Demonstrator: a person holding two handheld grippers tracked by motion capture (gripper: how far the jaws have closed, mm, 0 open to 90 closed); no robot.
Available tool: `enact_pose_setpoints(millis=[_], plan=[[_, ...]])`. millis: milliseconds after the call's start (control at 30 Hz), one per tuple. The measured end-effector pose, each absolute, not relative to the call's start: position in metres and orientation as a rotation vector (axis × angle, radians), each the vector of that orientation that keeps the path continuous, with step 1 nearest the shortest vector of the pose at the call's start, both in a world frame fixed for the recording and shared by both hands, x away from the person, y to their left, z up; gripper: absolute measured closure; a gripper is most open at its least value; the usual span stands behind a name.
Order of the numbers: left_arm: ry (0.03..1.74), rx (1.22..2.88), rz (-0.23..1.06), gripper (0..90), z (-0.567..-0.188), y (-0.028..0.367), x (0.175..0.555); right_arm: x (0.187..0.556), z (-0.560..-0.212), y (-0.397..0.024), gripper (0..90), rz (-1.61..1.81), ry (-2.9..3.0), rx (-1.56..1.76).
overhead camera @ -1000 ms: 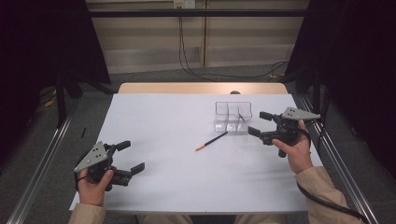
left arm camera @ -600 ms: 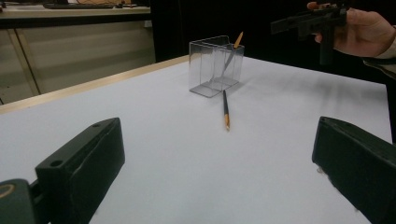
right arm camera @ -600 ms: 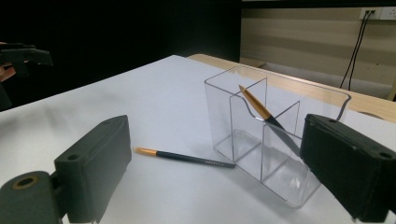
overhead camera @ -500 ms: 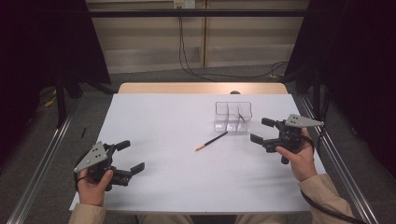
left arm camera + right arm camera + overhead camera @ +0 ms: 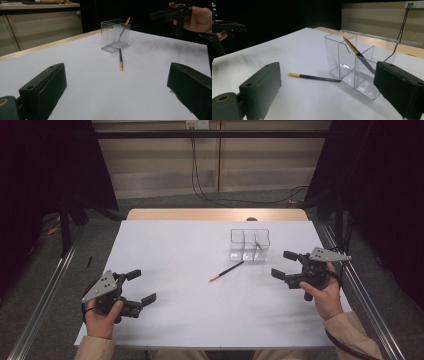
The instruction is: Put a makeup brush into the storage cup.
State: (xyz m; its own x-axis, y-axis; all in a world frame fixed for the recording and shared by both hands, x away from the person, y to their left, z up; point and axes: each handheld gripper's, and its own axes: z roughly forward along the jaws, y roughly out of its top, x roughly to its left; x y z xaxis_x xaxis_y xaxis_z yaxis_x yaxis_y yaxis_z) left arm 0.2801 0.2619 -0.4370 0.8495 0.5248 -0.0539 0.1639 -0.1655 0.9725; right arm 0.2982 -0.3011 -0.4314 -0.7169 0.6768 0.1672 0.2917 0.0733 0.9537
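A second pencil point(image 5: 355, 51) leaning inside the clear organizer point(image 5: 362, 62) is made plain in the right gripper view. The loose pencil point(image 5: 226, 271) is seen lying on the table point(image 5: 170, 245), just before the organizer. Both the left gripper point(image 5: 137, 287) and right gripper point(image 5: 284, 265) are held released, with open room between them.

Clear glossy plastic organizer point(image 5: 359, 65), matt white table point(image 5: 200, 310).

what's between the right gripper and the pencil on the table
Nothing: bare white table separates the right gripper from the pencil, as the high view shows. The clear organizer sits just beyond that stretch.
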Motion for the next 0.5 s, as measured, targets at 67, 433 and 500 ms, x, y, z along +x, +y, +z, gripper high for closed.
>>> enact_pose_setpoints(millis=[67, 433, 500], plan=[[0.530, 1.735, 0.342, 2.4, -0.437, 0.261, 0.281, 0.296, -0.432, -0.302, 6.8, 1.674, 2.041, 0.965], [0.526, 1.733, 0.337, 2.4, -0.437, 0.258, 0.283, 0.288, -0.433, -0.308, 6.4, 1.674, 2.038, 0.969], [0.525, 1.734, 0.337, 2.4, -0.437, 0.258, 0.284, 0.287, -0.433, -0.309, 6.3, 1.676, 2.034, 0.972]])
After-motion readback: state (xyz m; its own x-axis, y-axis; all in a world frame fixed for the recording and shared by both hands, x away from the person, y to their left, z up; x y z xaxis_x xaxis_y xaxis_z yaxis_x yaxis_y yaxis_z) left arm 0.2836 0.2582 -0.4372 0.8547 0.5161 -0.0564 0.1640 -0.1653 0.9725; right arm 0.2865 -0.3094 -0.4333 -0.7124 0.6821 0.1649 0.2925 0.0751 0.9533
